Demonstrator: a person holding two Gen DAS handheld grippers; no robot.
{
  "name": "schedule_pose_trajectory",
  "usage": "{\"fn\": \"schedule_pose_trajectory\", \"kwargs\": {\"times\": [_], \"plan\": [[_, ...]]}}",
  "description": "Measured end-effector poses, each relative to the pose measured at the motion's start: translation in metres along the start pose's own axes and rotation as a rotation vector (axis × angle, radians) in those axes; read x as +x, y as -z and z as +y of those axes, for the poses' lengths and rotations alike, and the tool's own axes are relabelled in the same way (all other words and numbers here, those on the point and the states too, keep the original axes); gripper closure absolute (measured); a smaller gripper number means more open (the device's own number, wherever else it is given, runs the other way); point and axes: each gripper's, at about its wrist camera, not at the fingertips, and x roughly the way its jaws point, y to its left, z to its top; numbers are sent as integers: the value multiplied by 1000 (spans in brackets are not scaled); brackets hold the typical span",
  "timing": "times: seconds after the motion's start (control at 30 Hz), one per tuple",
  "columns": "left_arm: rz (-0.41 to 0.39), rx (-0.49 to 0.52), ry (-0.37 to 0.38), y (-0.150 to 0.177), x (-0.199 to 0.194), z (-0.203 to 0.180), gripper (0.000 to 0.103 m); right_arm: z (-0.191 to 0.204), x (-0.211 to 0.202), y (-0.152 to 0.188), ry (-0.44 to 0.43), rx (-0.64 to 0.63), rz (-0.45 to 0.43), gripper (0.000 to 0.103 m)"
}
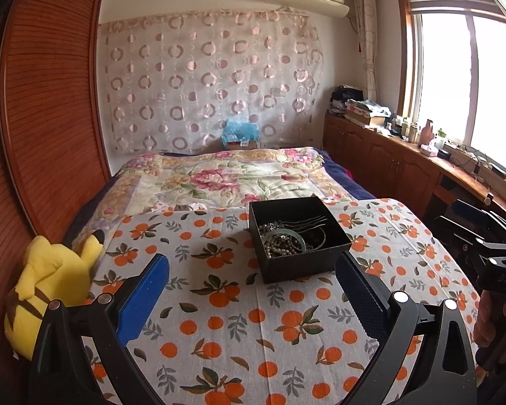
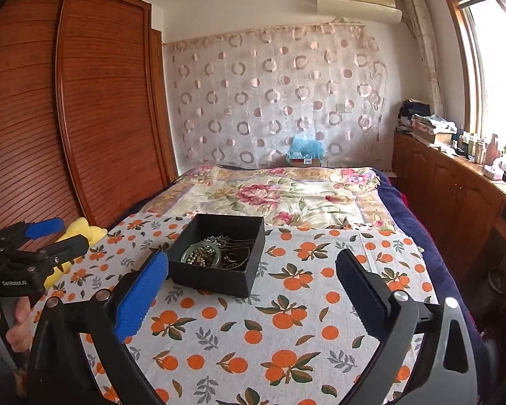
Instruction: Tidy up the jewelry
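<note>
A black open box [image 1: 298,263] sits on the orange-print cloth [image 1: 239,330] and also shows in the right wrist view [image 2: 216,275]. It holds a green bangle [image 1: 286,236], a bead strand [image 1: 281,248] and tangled chains [image 1: 312,224]. My left gripper [image 1: 253,266] is open and empty, just short of the box. My right gripper [image 2: 253,263] is open and empty, with the box near its left finger. The right gripper shows at the right edge of the left wrist view [image 1: 482,246]; the left shows at the left of the right wrist view [image 2: 47,239].
A yellow plush toy [image 1: 50,287] lies at the cloth's left edge. A floral quilt [image 1: 226,179] covers the bed beyond. A wooden wardrobe [image 2: 84,108] stands left, and a wooden cabinet [image 1: 388,155] with clutter runs along the right under the window.
</note>
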Motion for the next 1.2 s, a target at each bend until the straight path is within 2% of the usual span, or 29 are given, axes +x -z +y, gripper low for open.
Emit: {"fn": "schedule_pose_trajectory", "kwargs": {"times": [1.2], "plan": [[-23,2,0,-2,-9,-3,8,1,-3,2,4,0,0,2]]}}
